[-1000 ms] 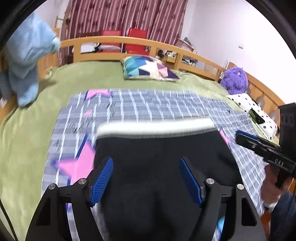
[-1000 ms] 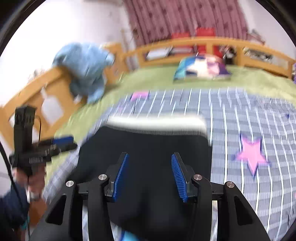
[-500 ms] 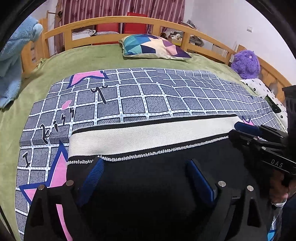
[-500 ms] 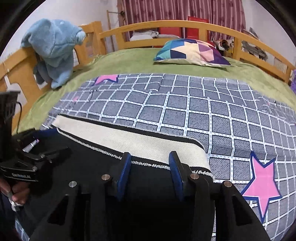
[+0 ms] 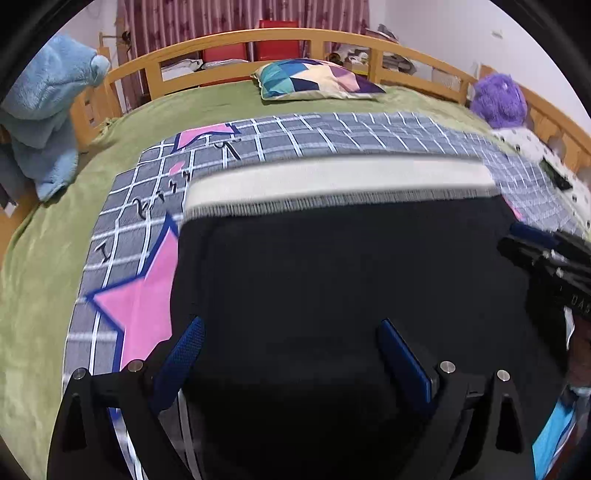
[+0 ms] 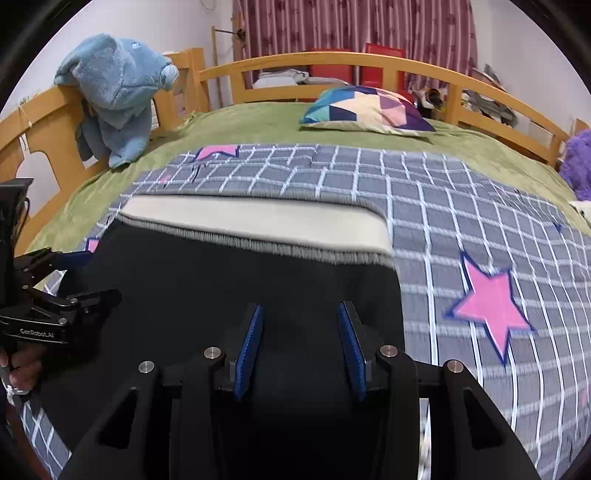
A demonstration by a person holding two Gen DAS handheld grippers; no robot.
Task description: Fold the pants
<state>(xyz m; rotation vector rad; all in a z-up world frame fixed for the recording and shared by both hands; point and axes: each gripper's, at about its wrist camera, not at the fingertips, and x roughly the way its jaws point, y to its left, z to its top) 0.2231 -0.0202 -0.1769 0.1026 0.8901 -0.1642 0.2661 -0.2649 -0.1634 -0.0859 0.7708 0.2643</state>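
the left gripper has just been opening over the pants, now flat on the bed, gripping nothing; the right gripper hangs half-open, also empty, so this fold looks laid.

walls: plain white walls
window: dark red patterned curtains
furniture: curved light wooden bed frame, green plush bedspread

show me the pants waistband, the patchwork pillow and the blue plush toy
pants waistband [image 6: 258, 218]: right wrist view, middle of the cream band
patchwork pillow [image 6: 365, 109]: right wrist view, centre of its top
blue plush toy [image 6: 114, 96]: right wrist view, its body
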